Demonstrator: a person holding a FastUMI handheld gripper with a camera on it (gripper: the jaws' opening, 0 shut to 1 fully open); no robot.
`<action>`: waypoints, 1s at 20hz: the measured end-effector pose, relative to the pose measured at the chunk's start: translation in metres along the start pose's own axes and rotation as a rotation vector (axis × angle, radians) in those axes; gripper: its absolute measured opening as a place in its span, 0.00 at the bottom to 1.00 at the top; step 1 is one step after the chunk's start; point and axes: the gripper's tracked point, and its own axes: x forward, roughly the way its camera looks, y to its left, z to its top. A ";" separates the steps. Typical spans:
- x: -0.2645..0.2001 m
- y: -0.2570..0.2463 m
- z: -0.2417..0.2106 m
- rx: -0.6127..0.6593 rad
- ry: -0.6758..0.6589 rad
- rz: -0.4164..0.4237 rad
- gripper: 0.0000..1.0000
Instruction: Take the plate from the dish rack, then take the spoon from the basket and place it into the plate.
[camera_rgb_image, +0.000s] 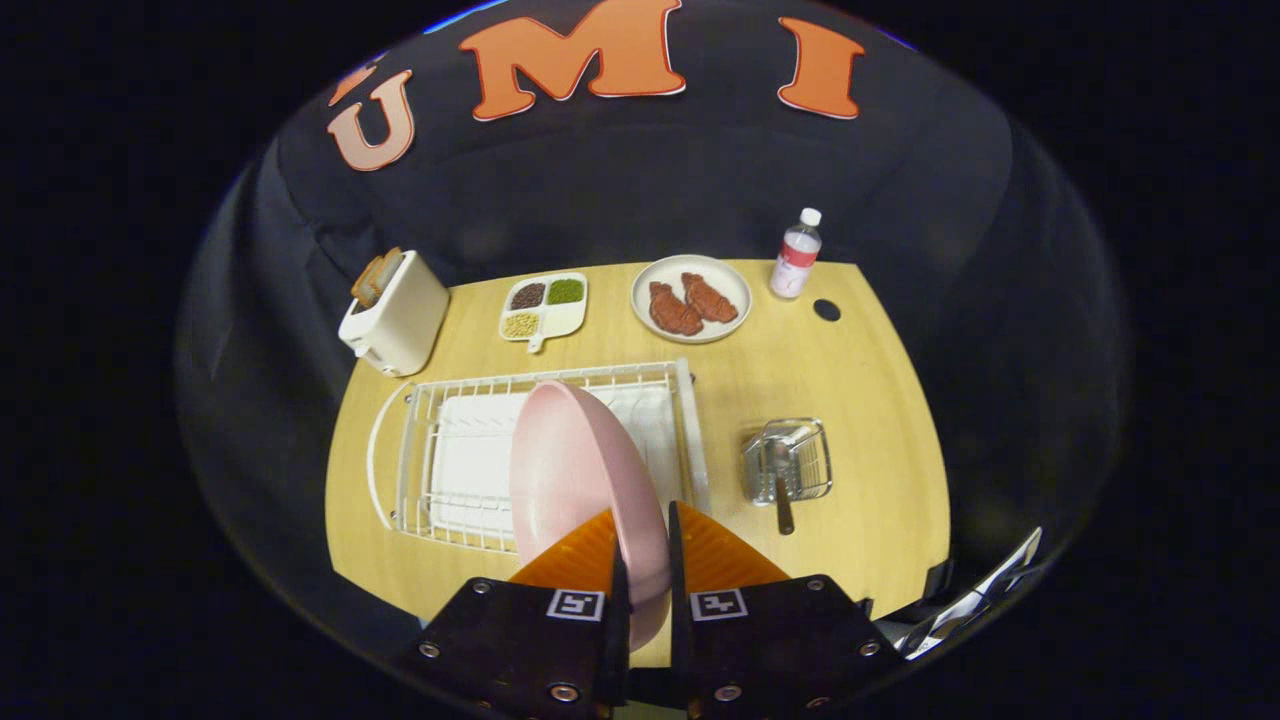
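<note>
gripper (648, 545) clamped on rim of pink plate (580, 480), both fingers pressing it, gap only as wide as the rim. plate held on edge, tilted, raised above the white dish rack (440, 440) and covering its right half. wire basket (790, 460) sits on the table (870, 400) well right of the rack, spoon (783, 500) in it, handle sticking out toward the fingers. far side of the table: toaster (395, 312) with bread at left, divided tray (545, 305) of beans, white plate with two pieces of meat (692, 298), bottle (796, 255) at right, dark hole (826, 310) in the tabletop just beside the bottle
</note>
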 end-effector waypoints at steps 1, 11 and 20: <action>-0.001 0.000 -0.010 0.006 0.019 0.034 0.17; 0.022 -0.022 -0.114 0.021 0.171 0.187 0.17; 0.064 -0.049 -0.177 -0.051 0.229 0.188 0.17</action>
